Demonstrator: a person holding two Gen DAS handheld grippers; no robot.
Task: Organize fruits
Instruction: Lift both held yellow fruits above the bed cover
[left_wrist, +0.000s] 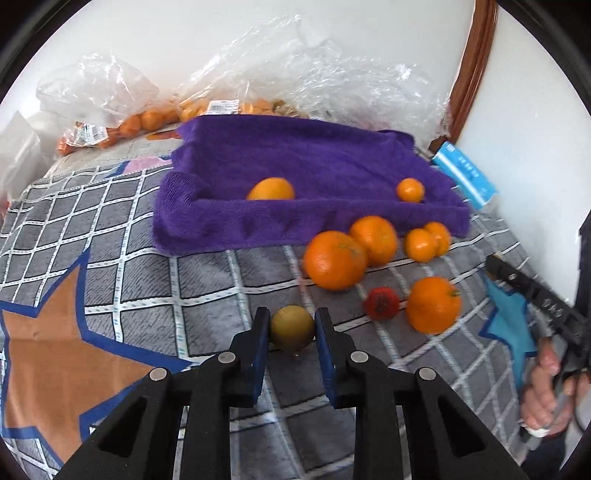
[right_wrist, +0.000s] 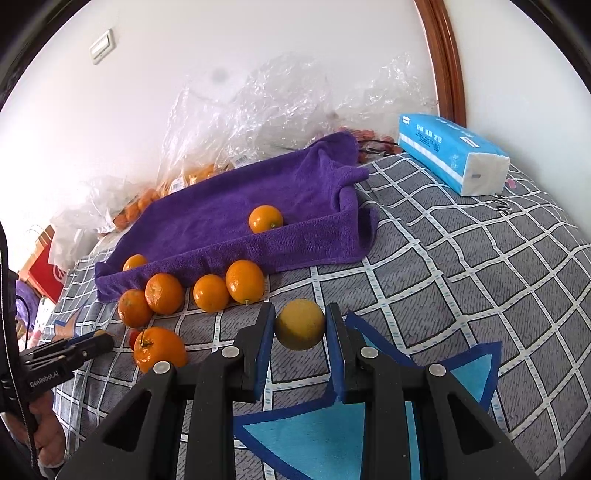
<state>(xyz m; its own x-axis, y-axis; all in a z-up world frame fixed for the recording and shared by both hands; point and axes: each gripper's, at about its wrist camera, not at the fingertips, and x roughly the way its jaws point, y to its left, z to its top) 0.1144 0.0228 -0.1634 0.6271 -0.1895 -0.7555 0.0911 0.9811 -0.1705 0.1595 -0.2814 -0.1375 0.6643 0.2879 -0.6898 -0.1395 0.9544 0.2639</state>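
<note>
L. gripper (left_wrist: 291, 328): fingers (left_wrist: 260, 332) clenched on a greenish-yellow fruit (left_wrist: 291, 328), held low over the checked bedspread (left_wrist: 147, 266). To its right, a strawberry (left_wrist: 382, 303) and five loose oranges (left_wrist: 334, 260) are seen just in front of the purple towel tray (left_wrist: 295, 162), w/ two more oranges (left_wrist: 270, 189) inside it. R. gripper (right_wrist: 300, 325): fingers (right_wrist: 265, 332) closed on a yellow fruit (right_wrist: 300, 324), near the tray's front edge. Tissue pack (right_wrist: 450, 157) lies far right, well apart; bagged oranges (left_wrist: 147, 120) are stacked behind the tray.
</note>
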